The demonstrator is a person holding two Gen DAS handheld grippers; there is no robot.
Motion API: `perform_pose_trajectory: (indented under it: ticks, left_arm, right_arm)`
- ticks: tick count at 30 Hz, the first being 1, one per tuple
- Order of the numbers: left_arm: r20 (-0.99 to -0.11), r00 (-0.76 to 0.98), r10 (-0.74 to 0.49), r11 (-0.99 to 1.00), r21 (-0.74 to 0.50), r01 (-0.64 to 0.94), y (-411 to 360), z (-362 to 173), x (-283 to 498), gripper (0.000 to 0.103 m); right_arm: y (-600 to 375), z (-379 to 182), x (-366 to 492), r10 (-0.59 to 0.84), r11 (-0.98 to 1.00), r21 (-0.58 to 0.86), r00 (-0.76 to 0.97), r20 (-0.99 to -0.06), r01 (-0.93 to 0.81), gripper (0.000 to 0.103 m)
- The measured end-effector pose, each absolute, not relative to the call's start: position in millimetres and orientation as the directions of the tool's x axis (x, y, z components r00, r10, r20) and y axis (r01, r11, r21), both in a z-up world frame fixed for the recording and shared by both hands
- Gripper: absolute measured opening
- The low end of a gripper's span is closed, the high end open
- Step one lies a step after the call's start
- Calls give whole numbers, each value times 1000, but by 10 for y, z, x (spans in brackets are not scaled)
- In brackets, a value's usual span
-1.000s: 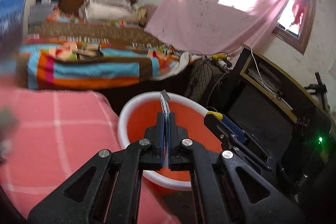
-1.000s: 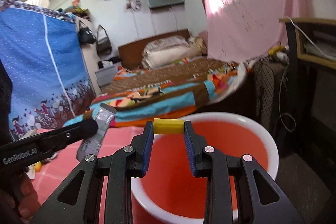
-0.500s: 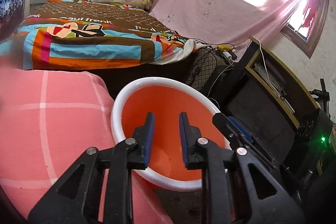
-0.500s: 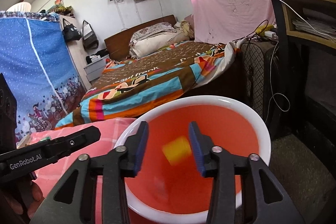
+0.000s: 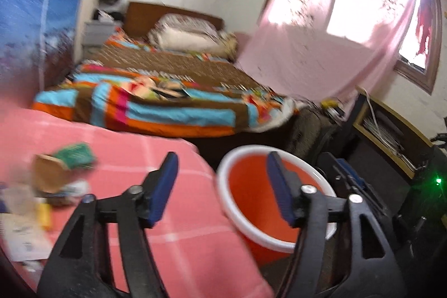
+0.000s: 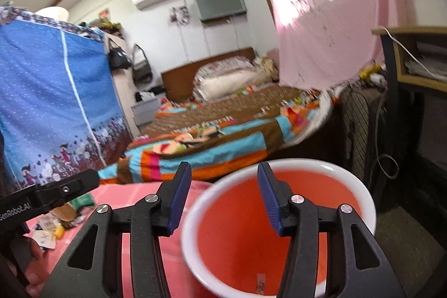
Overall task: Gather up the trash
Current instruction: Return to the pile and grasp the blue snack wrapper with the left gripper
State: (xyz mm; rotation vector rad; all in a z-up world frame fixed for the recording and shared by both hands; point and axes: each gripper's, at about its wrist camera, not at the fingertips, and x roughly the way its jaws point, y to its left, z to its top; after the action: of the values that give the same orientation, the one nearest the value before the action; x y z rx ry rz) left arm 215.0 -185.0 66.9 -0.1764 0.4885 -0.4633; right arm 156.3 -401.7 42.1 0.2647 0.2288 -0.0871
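The orange bin [image 6: 279, 228] holds a small wrapper [image 6: 260, 282] (other contents hidden). Both the left hand-held gripper [image 5: 222, 186] and right hand-held gripper [image 6: 225, 196] gape wide, holding nothing.

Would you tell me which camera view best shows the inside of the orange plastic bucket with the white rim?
The right wrist view: the orange plastic bucket fills the lower frame, with a small wrapper visible low inside. The left wrist view shows it smaller, blurred, partly behind a finger.

I see the pink checked tabletop [image 5: 156, 158] carrying blurred scraps at its left: a green packet [image 5: 74, 155], a yellow piece [image 5: 44, 215], papers [image 5: 19, 239].
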Motion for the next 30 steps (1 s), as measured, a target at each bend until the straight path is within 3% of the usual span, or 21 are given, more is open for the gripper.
perform_pose_trajectory:
  ticks: [2,6,9,12,21,26,30]
  left_arm:
    - [-379,827,-414,907,-252,339,-1678,718,2071,86]
    - [-315,901,-298,947,-215,239,-1299,774,1938,103]
    - [-269,943,-198,971,-188,150,-1026,790,1837,103]
    - [-252,961,-118,983,-169,76,-782,765,1765,103]
    - [-204,977,68,986,-133,-96,-92,633,1533,103]
    - [-197,975,99,989,-86,-118,114,547,1452,103]
    - [-211,974,89,992,-71,-106,246,503,1404,103]
  right_arm:
    - [-3928,466,1543,-46,965,244,979,-200,96,76]
    - [-3718,565,1519,1,971,238,990,-141,32,79]
    - [-3539,607,1512,31,977,213,994,-102,-9,86]
    - [-3371,625,1511,68,977,204,995,-66,-53,103]
    - [-2701,626,1524,209,972,112,978,7,-208,103]
    - [-2389,573,1489,242,970,30,970,26,-243,103]
    - [-2207,495,1553,254,967,-26,967,-11,-254,103]
